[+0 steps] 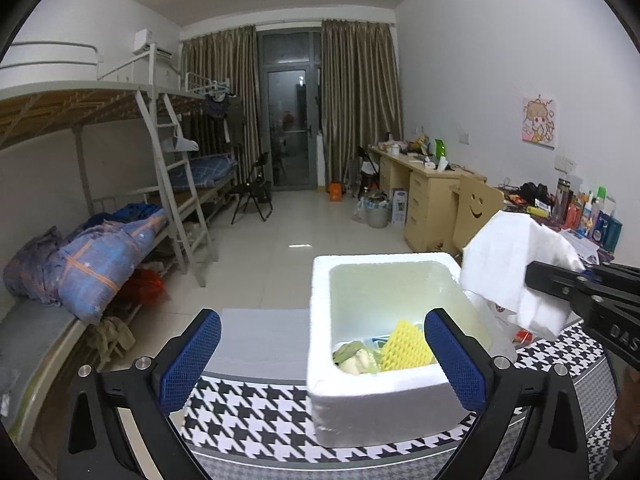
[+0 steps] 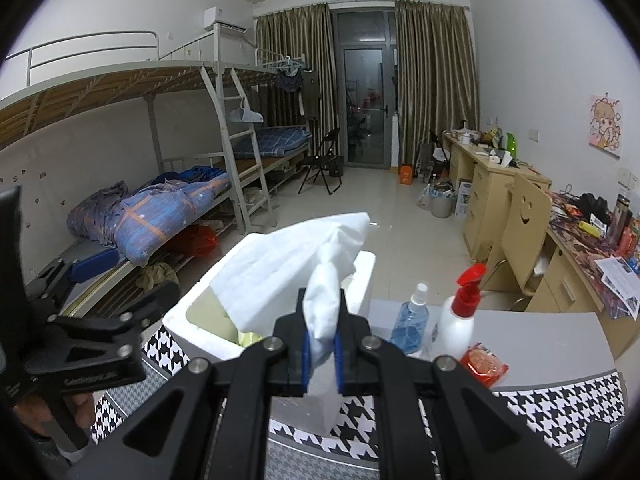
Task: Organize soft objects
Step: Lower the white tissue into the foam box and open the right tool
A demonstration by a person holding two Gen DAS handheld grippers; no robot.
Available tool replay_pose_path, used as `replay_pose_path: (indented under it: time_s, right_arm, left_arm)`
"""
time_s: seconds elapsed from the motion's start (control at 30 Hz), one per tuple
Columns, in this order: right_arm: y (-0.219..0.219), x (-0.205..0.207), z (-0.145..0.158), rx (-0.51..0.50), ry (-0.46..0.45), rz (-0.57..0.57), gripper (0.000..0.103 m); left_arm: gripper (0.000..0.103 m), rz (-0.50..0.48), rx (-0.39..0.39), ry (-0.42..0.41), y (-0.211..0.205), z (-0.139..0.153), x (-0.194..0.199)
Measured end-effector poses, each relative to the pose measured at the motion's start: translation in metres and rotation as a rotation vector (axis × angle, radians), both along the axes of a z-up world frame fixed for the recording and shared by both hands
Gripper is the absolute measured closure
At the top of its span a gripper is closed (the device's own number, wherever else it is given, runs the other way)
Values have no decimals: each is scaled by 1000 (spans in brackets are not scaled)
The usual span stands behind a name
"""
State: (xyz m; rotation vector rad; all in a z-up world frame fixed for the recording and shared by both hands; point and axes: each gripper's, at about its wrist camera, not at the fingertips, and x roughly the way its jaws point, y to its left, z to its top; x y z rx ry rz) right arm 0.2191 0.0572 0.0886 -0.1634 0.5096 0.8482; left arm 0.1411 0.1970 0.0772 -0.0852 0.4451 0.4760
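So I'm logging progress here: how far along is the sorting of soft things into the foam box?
Done: a yellow mesh sponge and a pale green cloth already lie in the white foam box. In hand: the right gripper clamps a white folded cloth beside the box's rim. Left: dropping it in. The left gripper is open, empty.

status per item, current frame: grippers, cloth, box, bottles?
left gripper: open, empty, at the box
right gripper: shut on white cloth
white cloth: held, bunched, above box rim
foam box: lidless, items inside
yellow foam net: in box
blue spray bottle: upright
red-trigger spray bottle: upright
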Motion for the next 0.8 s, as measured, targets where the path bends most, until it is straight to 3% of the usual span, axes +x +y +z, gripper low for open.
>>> replay_pose_path:
  time_s: [0.7, 0.8]
  right_arm:
    - [49, 21, -18, -69, 71, 40, 90]
    - [52, 23, -21, -73, 88, 52, 76]
  left_arm:
    - [1, 64, 14, -3, 18, -7, -30]
    - [1, 69, 11, -2, 20, -9, -31]
